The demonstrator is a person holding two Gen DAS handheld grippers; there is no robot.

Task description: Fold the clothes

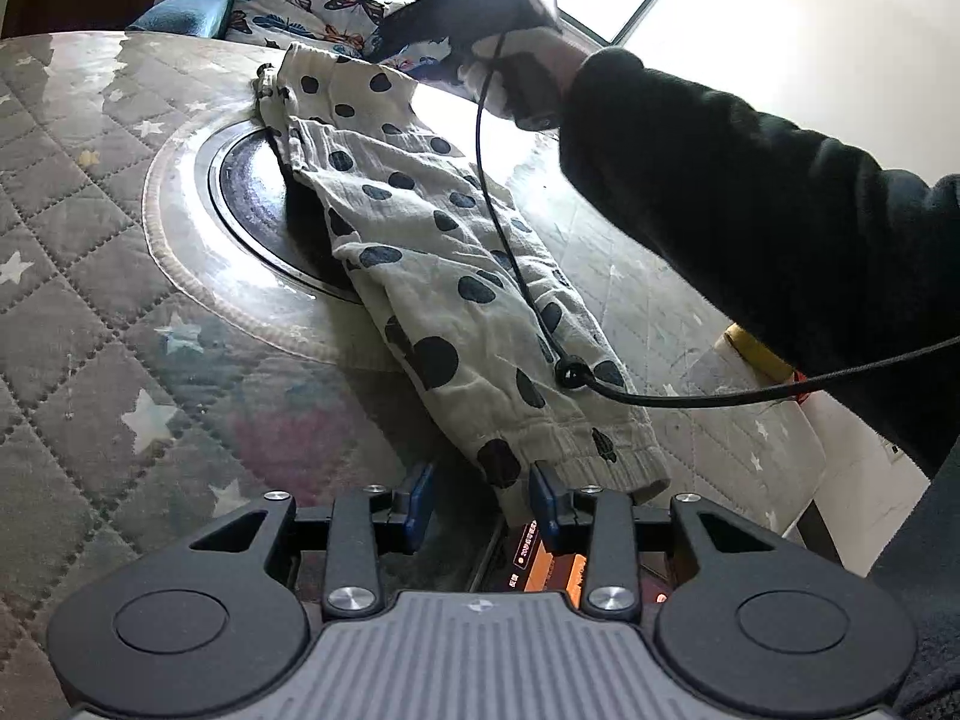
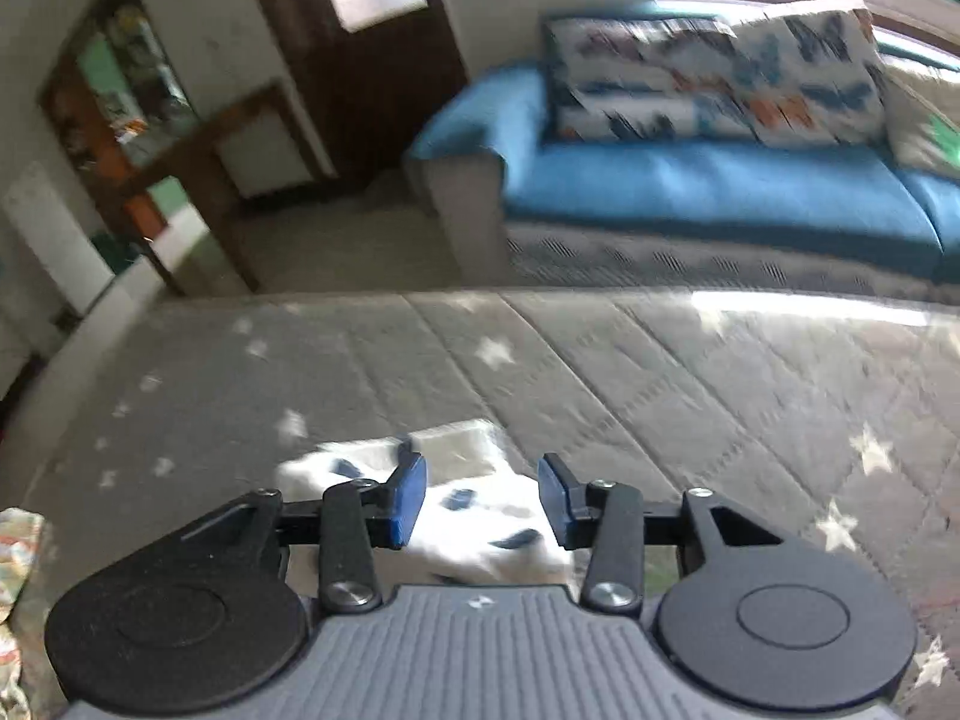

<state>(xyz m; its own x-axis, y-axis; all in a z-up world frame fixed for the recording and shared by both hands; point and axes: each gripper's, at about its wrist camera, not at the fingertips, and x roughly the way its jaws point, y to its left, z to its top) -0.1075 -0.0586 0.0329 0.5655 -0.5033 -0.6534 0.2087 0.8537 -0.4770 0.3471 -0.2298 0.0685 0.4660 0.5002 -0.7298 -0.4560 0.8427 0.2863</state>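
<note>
Cream trousers with dark polka dots [image 1: 432, 252] lie stretched out on the quilted, star-patterned table cover [image 1: 90, 300], waistband far, cuff near. My left gripper [image 1: 483, 504] stands open at the near cuff [image 1: 588, 462], and a corner of the cuff reaches between its blue pads without being pinched. In the left wrist view my right gripper [image 1: 396, 36], held by a gloved hand with a dark sleeve, hovers at the waistband [image 1: 312, 66]. In the blurred right wrist view my right gripper [image 2: 480, 498] is open over the spotted cloth [image 2: 480, 534], its pads apart from it.
A round dark plate [image 1: 252, 192] is set into the table, partly under the trousers. A black cable [image 1: 510, 252] hangs across them. Beyond the table's far edge stands a blue sofa [image 2: 690, 186] with butterfly pillows [image 2: 708, 78]. Another patterned cloth [image 2: 18, 540] shows at the left edge.
</note>
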